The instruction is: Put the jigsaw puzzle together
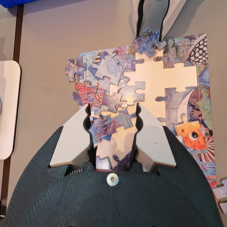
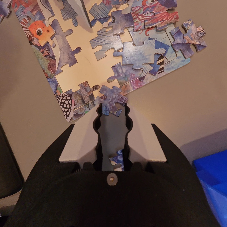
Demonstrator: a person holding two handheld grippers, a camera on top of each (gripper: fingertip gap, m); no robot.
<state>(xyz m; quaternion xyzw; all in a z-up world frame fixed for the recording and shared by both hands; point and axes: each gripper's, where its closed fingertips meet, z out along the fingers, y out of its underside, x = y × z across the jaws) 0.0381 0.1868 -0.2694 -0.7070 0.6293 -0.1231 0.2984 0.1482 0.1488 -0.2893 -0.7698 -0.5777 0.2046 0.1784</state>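
The right gripper [image 2: 113, 104] grasps a blue-violet piece [image 2: 110, 99] between its fingertips, at the near edge of the puzzle board [image 2: 86, 68]. The piece sits just ahead of the tips, partly over the board's edge, between a set coral piece [image 2: 84, 93] to the left and the pale-blue set pieces [image 2: 132, 78] to the right. Seen from the left wrist, the same piece [image 1: 149, 43] hangs at the far edge of the board [image 1: 159, 76], with the right gripper's black-edged fingers [image 1: 139, 24] coming down onto it.

The left gripper [image 1: 113, 104] is released, its jaws spread wide with nothing between them. It hovers over the near part of the board, above a heap of loose pieces [image 1: 110, 93]: red coral, striped blue and pale blue ones lying askew on each other. Right of its tips the bare cream centre of the board shows; farther right lies the set border with an orange fish [image 1: 191, 136] and a black-and-white spotted fish [image 1: 199, 51].

A loose piece [image 2: 189, 39] lies half off the board, far right of the right gripper. A blue block [image 2: 212, 184] sits by its right side. A white card [image 1: 8, 108] lies left of the left gripper on the grey table [image 1: 49, 49]. No writing or brand can be read anywhere.
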